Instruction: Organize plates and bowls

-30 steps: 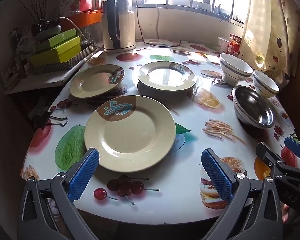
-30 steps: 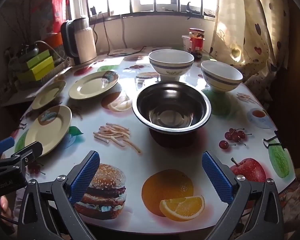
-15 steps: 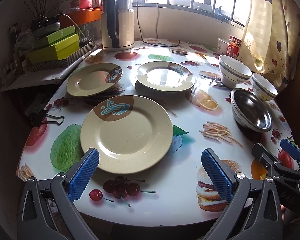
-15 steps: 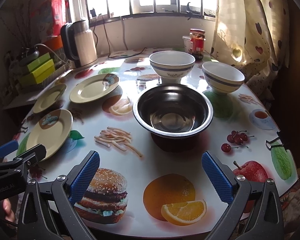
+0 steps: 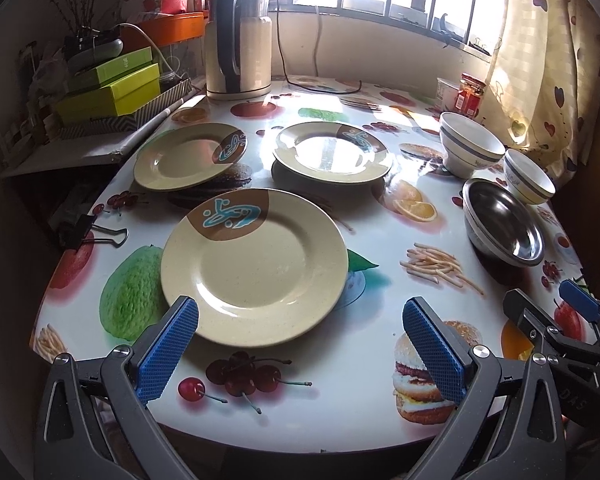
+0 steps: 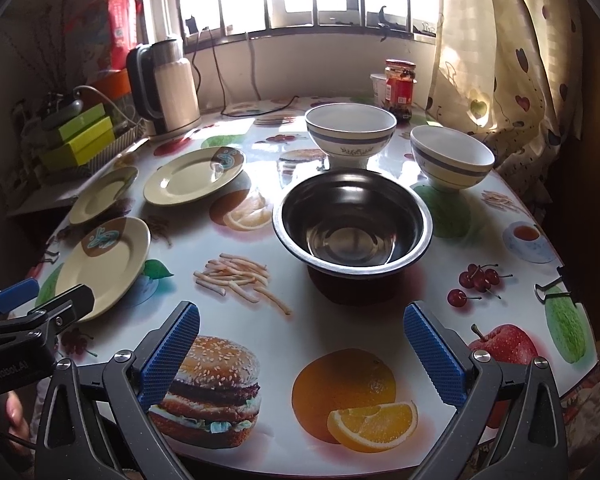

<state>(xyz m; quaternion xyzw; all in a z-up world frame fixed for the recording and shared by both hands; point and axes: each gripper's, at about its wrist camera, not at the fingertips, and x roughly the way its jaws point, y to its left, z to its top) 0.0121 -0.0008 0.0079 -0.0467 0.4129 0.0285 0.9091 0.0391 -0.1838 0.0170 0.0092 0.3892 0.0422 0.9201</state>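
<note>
Three cream plates lie apart on the fruit-print table: a near plate (image 5: 256, 264), a far-left plate (image 5: 188, 156) and a far-middle plate (image 5: 332, 152). A steel bowl (image 6: 352, 224) sits mid-table with two white blue-banded bowls behind it, one at the back (image 6: 350, 134) and one to the right (image 6: 452, 162). My left gripper (image 5: 300, 344) is open and empty just before the near plate's front rim. My right gripper (image 6: 302, 348) is open and empty above the table's front edge, short of the steel bowl.
An electric kettle (image 5: 238, 56) stands at the back, with green boxes (image 5: 112, 88) on a side shelf to the left. A red jar (image 6: 400, 88) and a white tub stand by the curtain. Binder clips (image 5: 88, 232) hold the tablecloth at the edges.
Both grippers have drawn back and risen slightly, so the table sits a little farther off in both views. Nothing on the table has moved.
</note>
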